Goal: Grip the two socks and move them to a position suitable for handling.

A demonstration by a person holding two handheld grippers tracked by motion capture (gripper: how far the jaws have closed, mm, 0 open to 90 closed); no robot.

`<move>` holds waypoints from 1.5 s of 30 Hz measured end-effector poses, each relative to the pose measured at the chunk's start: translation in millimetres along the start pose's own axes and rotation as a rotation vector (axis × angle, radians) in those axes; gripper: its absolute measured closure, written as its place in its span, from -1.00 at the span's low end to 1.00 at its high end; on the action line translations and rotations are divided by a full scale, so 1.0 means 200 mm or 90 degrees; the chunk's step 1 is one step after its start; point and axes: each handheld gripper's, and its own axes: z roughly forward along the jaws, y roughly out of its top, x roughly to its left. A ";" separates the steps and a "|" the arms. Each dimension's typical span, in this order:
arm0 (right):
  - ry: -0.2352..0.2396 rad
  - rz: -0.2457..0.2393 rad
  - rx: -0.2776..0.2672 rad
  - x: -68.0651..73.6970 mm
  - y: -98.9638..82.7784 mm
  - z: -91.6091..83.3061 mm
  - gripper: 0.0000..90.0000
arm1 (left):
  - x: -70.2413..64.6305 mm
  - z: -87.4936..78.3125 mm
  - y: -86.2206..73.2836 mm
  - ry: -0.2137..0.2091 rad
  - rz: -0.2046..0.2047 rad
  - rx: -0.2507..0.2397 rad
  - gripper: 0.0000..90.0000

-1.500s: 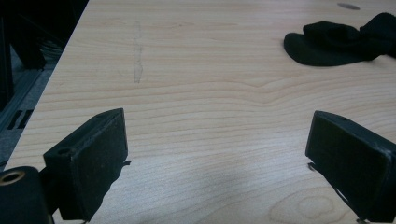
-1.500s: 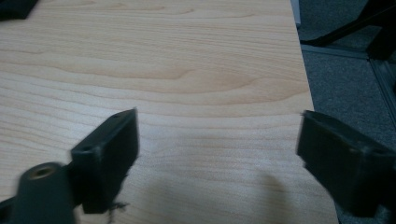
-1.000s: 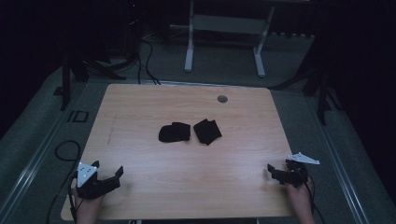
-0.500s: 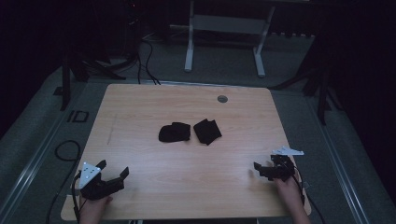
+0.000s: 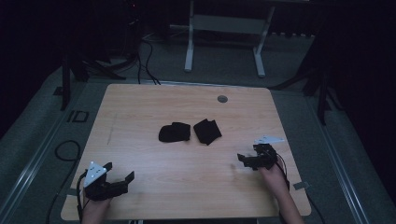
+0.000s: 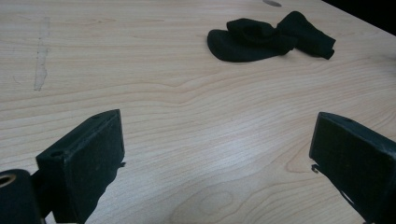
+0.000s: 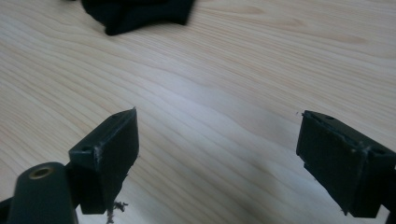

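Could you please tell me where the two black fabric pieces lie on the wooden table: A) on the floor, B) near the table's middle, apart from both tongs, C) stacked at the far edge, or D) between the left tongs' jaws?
B: the two black fabric pieces lie side by side near the middle of the wooden table, while the left tongs and right tongs hover open near its front edge.

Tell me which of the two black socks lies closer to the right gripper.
The right-hand black sock, the one farther from the left gripper; the right gripper sits just below it, while the left-hand black sock lies farther over.
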 end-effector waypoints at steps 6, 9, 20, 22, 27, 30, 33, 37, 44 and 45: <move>0.018 -0.027 0.009 0.09 0.10 0.10 -0.71 | 0.00 0.01 0.00 -0.006 0.003 0.021 -0.95; 0.029 -0.051 0.006 0.15 0.16 0.14 -0.70 | 0.00 0.01 -0.01 -0.002 0.021 0.023 -0.95; 0.049 -0.088 0.006 0.27 0.42 0.30 -0.50 | 0.00 0.01 -0.01 0.001 0.031 0.021 -0.95; 0.045 -0.099 0.010 0.29 0.48 0.35 -0.46 | 0.00 0.01 -0.01 -0.001 0.030 0.024 -0.95; 0.034 -0.095 0.017 0.31 0.58 0.46 -0.46 | 0.00 0.02 -0.01 -0.006 0.033 0.024 -0.95; 0.030 -0.079 0.022 0.30 0.60 0.53 -0.46 | 0.00 0.02 -0.02 -0.005 0.035 0.026 -0.95; 0.017 -0.079 0.035 0.31 0.59 0.59 -0.46 | 0.00 0.02 -0.02 -0.007 0.037 0.027 -0.95; 0.006 -0.085 0.066 0.30 0.53 0.66 -0.46 | 0.00 0.02 -0.02 -0.008 0.039 0.027 -0.95; 0.007 -0.067 0.023 0.30 0.48 0.65 -0.20 | 0.00 0.02 -0.02 -0.010 0.042 0.029 -0.95; 0.006 -0.067 0.021 0.31 0.47 0.64 -0.16 | -0.01 0.02 -0.02 -0.009 0.041 0.029 -0.95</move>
